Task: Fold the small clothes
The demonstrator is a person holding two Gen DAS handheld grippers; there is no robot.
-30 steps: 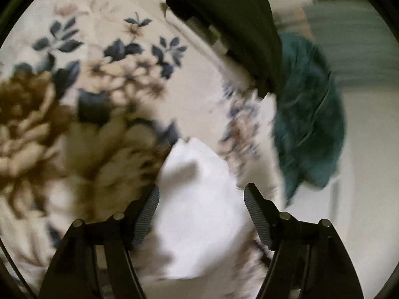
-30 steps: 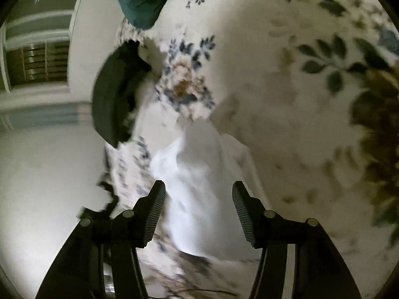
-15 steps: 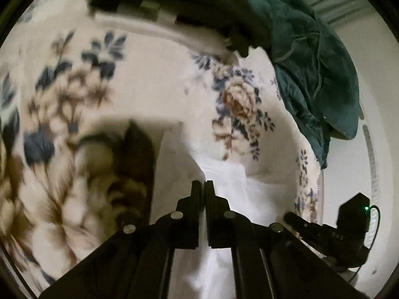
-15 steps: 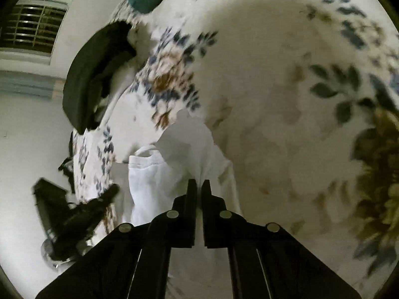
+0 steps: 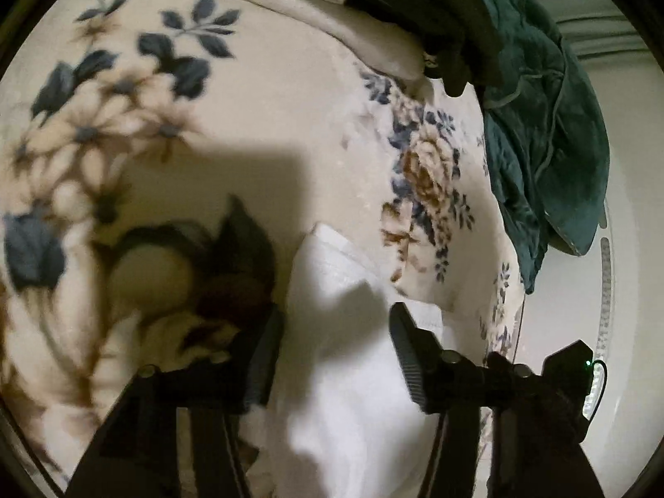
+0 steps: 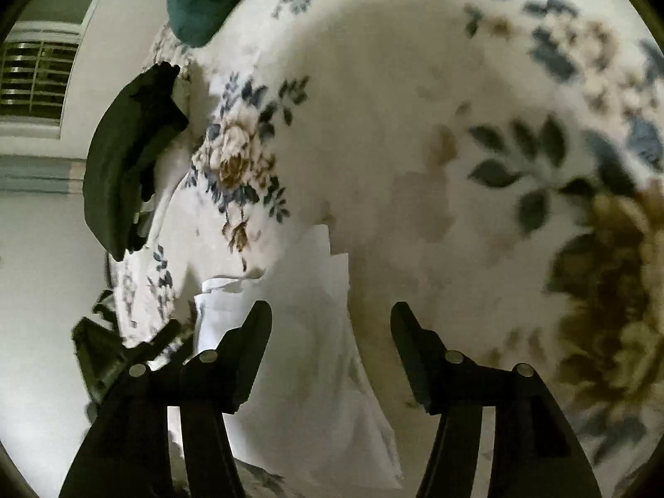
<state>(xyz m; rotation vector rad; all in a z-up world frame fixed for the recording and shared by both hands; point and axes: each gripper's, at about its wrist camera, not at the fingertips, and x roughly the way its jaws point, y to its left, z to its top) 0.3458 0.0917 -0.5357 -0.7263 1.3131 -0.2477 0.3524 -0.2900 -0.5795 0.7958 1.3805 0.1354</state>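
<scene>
A white garment (image 5: 344,357) lies folded on a floral blanket (image 5: 257,124). My left gripper (image 5: 336,357) is open and empty, just above the garment, one finger on each side of it. In the right wrist view the same white garment (image 6: 307,357) lies below my right gripper (image 6: 330,348), which is open and empty, with its right finger over bare blanket (image 6: 394,133). The other gripper shows dark at the right edge of the left wrist view (image 5: 568,377) and at the lower left of the right wrist view (image 6: 108,348).
A dark green folded garment (image 5: 419,4) on a cream one (image 5: 332,29) sits at the blanket's far edge, also in the right wrist view (image 6: 124,157). A teal garment (image 5: 543,133) hangs over the bed's edge. Pale floor (image 6: 41,290) lies beyond.
Half a second ago both grippers were shut on the white garment. Now both are open and the garment lies released on the blanket.
</scene>
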